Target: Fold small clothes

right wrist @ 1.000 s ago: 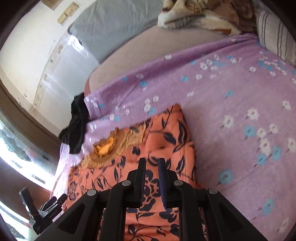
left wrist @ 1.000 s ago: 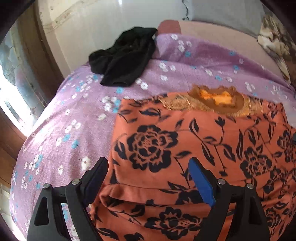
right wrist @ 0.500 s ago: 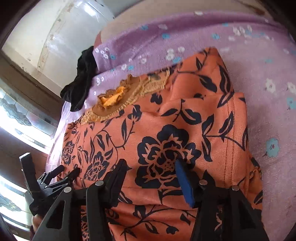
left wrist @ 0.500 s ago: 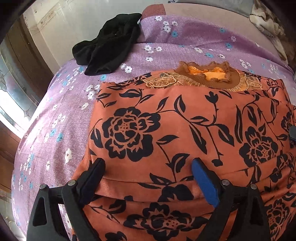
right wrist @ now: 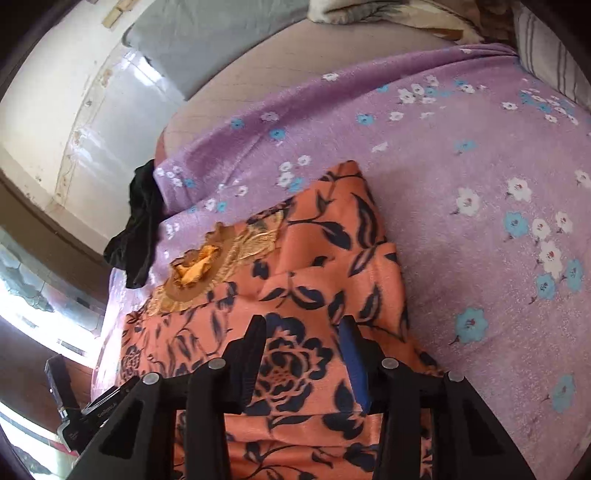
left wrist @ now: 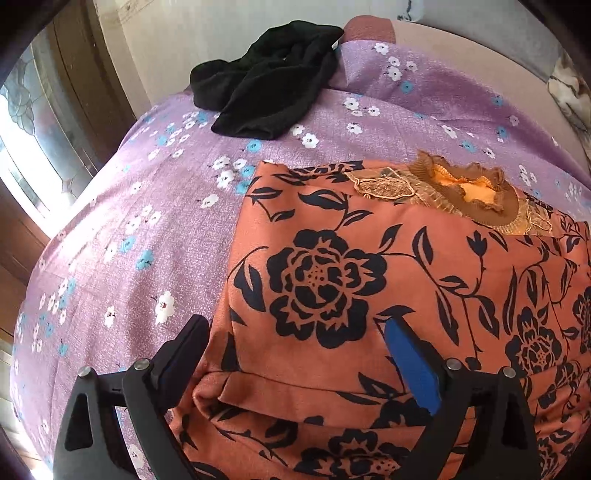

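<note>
An orange garment with black flowers [left wrist: 369,280] lies folded on the purple flowered bedspread [left wrist: 129,229], its frilled brown collar [left wrist: 476,192] at the far side. My left gripper [left wrist: 295,343] is open and empty, its jaws over the garment's near left corner above a folded hem. The garment shows in the right wrist view [right wrist: 295,295] too. My right gripper [right wrist: 303,343] is open and empty over the garment's near right part. The left gripper's body [right wrist: 85,413] shows at the lower left of the right wrist view.
A crumpled black garment [left wrist: 269,92] lies at the bed's far left corner, also in the right wrist view [right wrist: 136,236]. A grey pillow [right wrist: 207,37] and a patterned blanket [right wrist: 399,14] lie at the head. A wall and a window [left wrist: 26,122] are to the left.
My right gripper opened from shut, then narrowed a little and drew back with the view tilting. My left gripper stayed open and shifted over the garment's left corner.
</note>
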`<state>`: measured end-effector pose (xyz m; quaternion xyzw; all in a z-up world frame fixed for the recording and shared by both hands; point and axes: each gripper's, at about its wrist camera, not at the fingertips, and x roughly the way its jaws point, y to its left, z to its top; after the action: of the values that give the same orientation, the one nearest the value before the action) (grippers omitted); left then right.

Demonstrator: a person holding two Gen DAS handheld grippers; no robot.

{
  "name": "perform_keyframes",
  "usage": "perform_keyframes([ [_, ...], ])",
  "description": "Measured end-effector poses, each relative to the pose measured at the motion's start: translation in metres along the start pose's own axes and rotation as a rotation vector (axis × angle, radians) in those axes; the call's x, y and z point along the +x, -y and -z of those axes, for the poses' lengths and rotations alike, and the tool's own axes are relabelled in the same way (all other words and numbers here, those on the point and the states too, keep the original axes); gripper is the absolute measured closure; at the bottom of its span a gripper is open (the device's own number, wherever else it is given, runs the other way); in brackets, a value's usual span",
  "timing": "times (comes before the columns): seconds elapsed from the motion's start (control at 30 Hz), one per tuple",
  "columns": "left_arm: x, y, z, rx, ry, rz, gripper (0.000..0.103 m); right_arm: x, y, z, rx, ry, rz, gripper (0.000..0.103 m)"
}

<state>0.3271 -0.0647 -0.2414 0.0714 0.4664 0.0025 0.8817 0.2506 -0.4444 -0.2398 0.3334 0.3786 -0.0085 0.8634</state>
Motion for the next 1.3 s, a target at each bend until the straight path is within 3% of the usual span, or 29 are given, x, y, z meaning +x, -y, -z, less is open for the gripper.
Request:
perform_keyframes([
  [0.13, 0.010, 0.015, 0.007, 0.066, -0.060, 0.001, 0.006, 0.015, -0.036, 0.021, -0.133, -0.108, -0.057, 0.058],
  [0.2, 0.003, 0.018, 0.007, 0.084, -0.030, -0.018, 0.006, 0.034, -0.046, 0.037, -0.187, -0.207, -0.037, 0.057],
  [0.3, -0.007, 0.016, 0.006, 0.060, -0.001, 0.036, 0.006, 0.033, -0.057, 0.046, -0.254, -0.186, 0.003, 0.058],
  [0.43, -0.011, 0.032, 0.008, 0.121, 0.020, 0.090, 0.006, 0.025, -0.061, 0.048, -0.235, -0.188, -0.114, 0.058],
  [0.53, -0.001, 0.050, 0.016, 0.190, -0.002, 0.062, 0.006, 0.040, -0.067, 0.057, -0.285, -0.236, -0.075, 0.057],
  [0.63, -0.003, 0.046, 0.013, 0.162, -0.011, 0.074, 0.006, 0.036, -0.065, 0.051, -0.260, -0.219, -0.096, 0.058],
  [0.8, 0.002, 0.041, 0.012, 0.116, -0.032, 0.094, 0.005, 0.029, -0.055, 0.023, -0.197, -0.117, -0.083, 0.058],
  [1.0, 0.005, 0.043, 0.012, 0.123, -0.019, 0.074, 0.000, 0.076, -0.048, -0.005, -0.174, -0.172, -0.038, 0.059],
  [1.3, 0.006, 0.041, 0.016, 0.086, 0.006, 0.078, 0.000, 0.035, -0.050, -0.005, -0.119, -0.109, -0.062, 0.059],
])
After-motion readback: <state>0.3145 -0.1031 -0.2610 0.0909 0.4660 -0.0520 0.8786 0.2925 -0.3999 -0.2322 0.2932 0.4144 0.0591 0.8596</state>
